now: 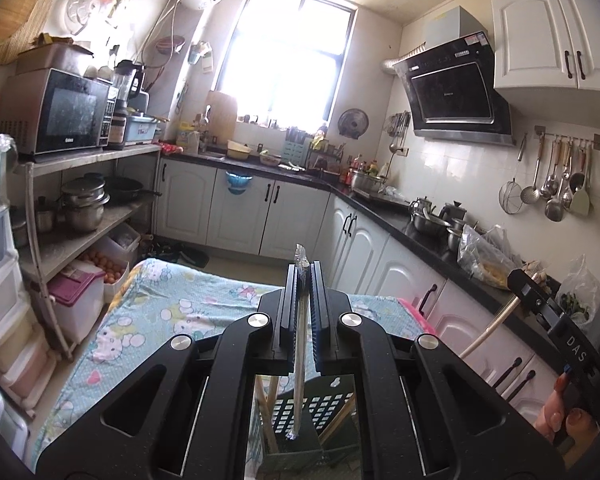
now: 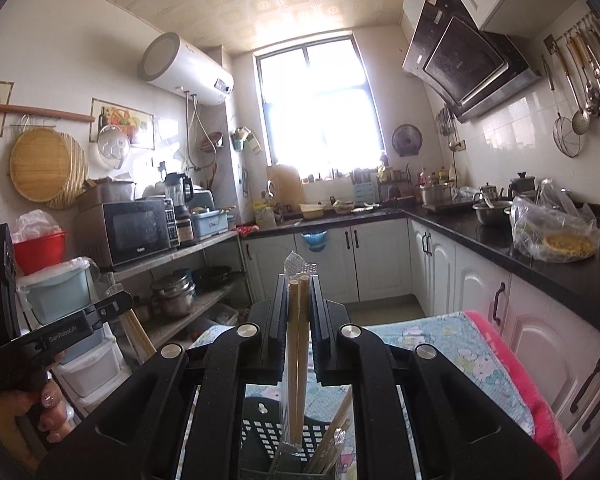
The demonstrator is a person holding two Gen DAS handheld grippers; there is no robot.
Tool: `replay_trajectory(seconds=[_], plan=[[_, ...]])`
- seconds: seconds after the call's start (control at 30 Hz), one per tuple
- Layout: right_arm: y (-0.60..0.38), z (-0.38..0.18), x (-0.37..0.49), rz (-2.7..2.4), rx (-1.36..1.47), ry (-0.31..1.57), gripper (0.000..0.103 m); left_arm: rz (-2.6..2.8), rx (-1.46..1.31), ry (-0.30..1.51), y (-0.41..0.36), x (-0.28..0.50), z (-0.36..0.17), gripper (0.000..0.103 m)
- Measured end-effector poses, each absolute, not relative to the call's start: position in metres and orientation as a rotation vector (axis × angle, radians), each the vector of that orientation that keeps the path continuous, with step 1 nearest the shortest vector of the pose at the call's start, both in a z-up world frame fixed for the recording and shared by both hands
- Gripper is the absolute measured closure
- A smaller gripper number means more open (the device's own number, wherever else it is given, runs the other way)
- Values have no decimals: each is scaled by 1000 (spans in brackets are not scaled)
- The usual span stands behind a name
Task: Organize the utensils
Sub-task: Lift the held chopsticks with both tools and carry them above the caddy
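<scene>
Gripping wrapped chopsticks: right tool (image 2: 299,280) two (image 2: 298,336).

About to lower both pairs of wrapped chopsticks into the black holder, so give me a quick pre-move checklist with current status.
1. Left gripper shut on its wrapped chopsticks: ok.
2. Right gripper shut on its wrapped chopsticks: ok.
3. Both pairs hang roughly upright, tips down: ok.
4. Black holder sits below the right pair: ok.
5. Free room in the holder, which already holds chopsticks: cannot tell.
6. Grippers apart from each other: ok.
</scene>
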State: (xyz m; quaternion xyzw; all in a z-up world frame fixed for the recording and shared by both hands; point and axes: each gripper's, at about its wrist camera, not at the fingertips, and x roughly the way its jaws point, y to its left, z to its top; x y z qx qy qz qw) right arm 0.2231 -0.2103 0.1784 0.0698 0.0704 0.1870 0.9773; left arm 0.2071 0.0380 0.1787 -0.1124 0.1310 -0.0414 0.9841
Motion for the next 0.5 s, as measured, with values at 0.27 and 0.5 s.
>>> replay_trajectory(seconds=[0.27,0.5], plan=[[-202,162,230,381,136,185,93,-88,-226,302,38,213,160,100],[-196,150,234,363,120,205,93,-97,-223,337,36,218,145,100]])
